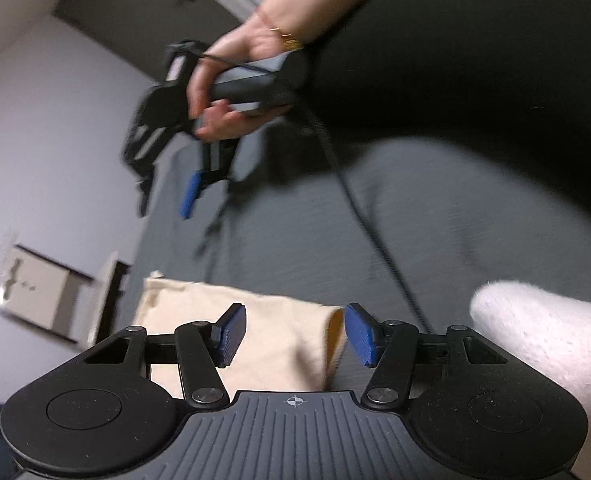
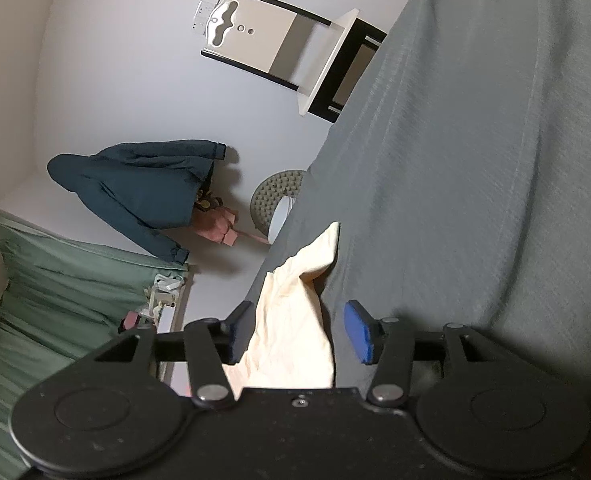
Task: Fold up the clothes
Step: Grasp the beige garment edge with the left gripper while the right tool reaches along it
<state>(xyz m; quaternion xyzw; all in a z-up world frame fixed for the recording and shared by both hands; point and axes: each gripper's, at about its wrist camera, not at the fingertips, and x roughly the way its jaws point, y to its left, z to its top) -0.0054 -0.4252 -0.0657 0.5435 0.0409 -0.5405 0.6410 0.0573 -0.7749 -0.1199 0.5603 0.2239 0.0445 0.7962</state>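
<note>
Cream cloth [image 1: 255,336] lies on the grey bedcover [image 1: 415,240] under the left gripper [image 1: 293,336], whose blue pads stand wide apart, empty, while the right gripper [image 2: 295,332], likewise spread wide, hovers above the same cloth.

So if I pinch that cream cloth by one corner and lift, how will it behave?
The cream cloth looks thin and creased, so it will likely droop limply. It probably weighs little. It may drag across the grey sheet rather than lift flat.
</note>
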